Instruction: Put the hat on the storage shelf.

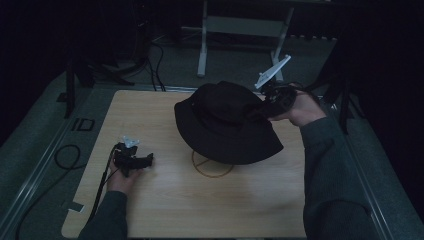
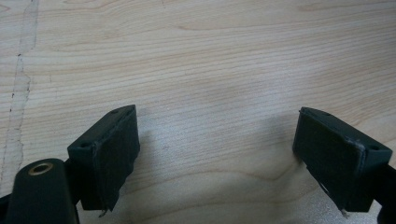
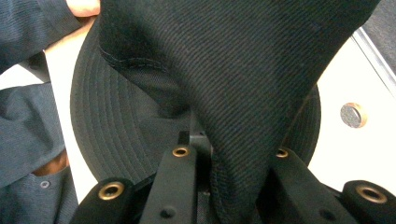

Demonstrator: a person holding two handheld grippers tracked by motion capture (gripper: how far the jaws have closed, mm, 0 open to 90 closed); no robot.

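- Currently, the black fabric bucket hat with a wide stitched brim (image 1: 225, 125) hangs above the middle of the pale wooden table (image 1: 165, 200), tilted, its brim over a thin ring-shaped mark (image 1: 212, 167) on the tabletop.
- Right gripper (image 1: 267, 102): at the hat's right side, held by the person's right hand (image 1: 302, 107). In the right gripper view a fold of the hat's cloth (image 3: 233, 93) runs down between the 2 jaws, which stand narrow and pinch it; the hat is held by this fold.
- Left gripper (image 1: 147, 160): low over the table's left part, well apart from the hat, in the left hand (image 1: 120, 180). In the left gripper view its 2 black pads (image 2: 114, 154) stand wide, with bare wood grain between them; nothing is held.
- A small round metal disc (image 3: 352, 114) sits in the tabletop beyond the brim in the right gripper view.
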